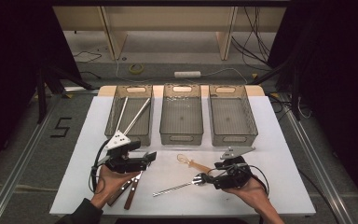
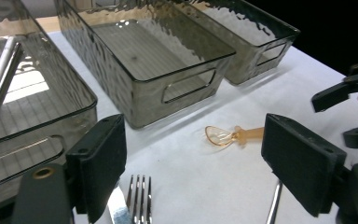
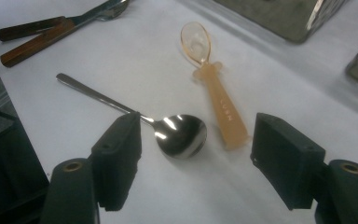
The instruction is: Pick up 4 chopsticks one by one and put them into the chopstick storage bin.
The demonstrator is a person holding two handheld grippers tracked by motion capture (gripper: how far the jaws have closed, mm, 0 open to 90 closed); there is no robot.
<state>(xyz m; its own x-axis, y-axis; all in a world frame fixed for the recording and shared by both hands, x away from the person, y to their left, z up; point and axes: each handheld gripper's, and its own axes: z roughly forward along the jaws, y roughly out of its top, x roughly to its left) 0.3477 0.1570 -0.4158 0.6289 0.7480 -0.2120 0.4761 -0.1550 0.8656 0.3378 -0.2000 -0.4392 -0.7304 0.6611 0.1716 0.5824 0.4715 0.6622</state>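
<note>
A metal spoon point(image 3: 182, 135) lies on the white table, its bowl between the open jaws of my right gripper point(image 3: 196, 158); the pads stand apart from it. Just beyond lies an orange plastic spoon point(image 3: 214, 88), handle toward the gripper. In the high view the right gripper point(image 1: 208, 178) sits at the metal spoon's point(image 1: 177, 186) bowl end, front right. My left gripper point(image 1: 150, 157) hovers open at front left, over a wooden-handled fork point(image 2: 140, 196) and knife point(image 2: 116, 210), with nothing between its pads. The orange spoon point(image 2: 233, 135) lies ahead of the left gripper point(image 2: 193, 163).
Three grey see-through bins point(image 1: 182, 137) stand in a row at the back of the table. The left bin point(image 1: 116, 116) holds two metal rods point(image 1: 137, 115). The wooden handles point(image 1: 130, 189) lie under the left hand near the front edge.
</note>
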